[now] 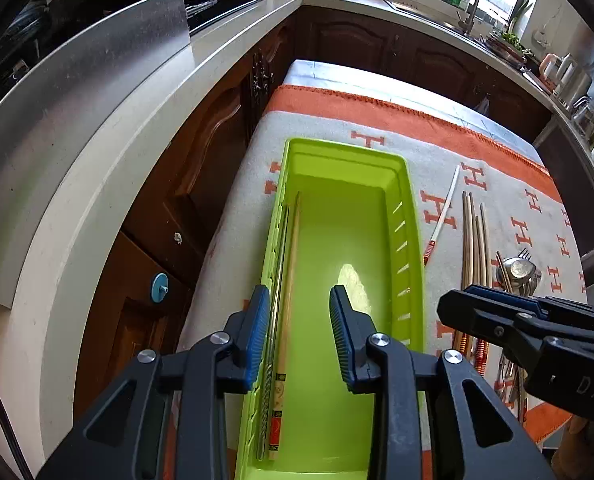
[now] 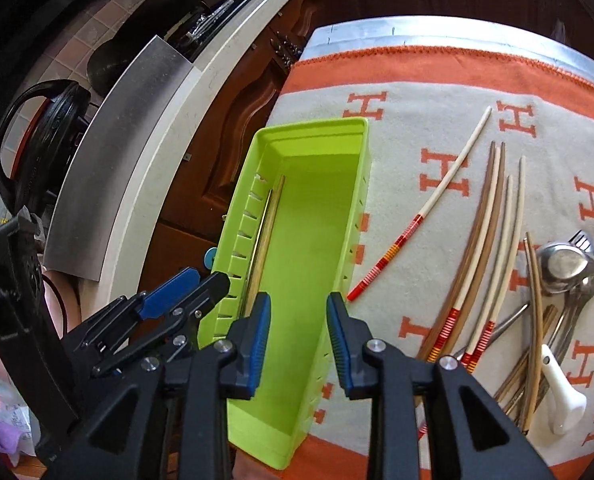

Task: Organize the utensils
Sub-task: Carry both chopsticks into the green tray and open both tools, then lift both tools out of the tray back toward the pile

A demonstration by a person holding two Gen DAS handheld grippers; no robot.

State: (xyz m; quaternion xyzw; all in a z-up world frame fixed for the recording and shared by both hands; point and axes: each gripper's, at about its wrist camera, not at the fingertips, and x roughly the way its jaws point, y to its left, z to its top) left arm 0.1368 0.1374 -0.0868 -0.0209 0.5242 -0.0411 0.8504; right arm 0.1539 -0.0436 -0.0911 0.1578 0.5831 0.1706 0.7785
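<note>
A lime-green plastic tray point(image 1: 413, 216) point(image 2: 317, 126) lies lengthwise on an orange-and-white cloth. Two chopsticks point(image 1: 291, 264) point(image 2: 267, 224), one metal and one wooden with a red patterned end, rest along its left wall. My left gripper point(image 1: 299, 312) hangs open over the near left part of the tray, right above those chopsticks, with nothing between its pads. My right gripper point(image 2: 299, 320) is also open and empty, over the tray's near end. Each shows in the other's view: right gripper point(image 1: 457, 300), left gripper point(image 2: 211, 280). More chopsticks point(image 2: 493, 216) lie loose to the right of the tray.
A white chopstick with a red end point(image 2: 437, 196) point(image 1: 445, 208) lies alone beside the tray. Metal spoons and forks point(image 2: 565, 264) point(image 1: 517, 272) are piled at the right with a white ceramic spoon point(image 2: 557, 392). A pale kitchen counter point(image 1: 97, 160) and dark cabinets run along the left.
</note>
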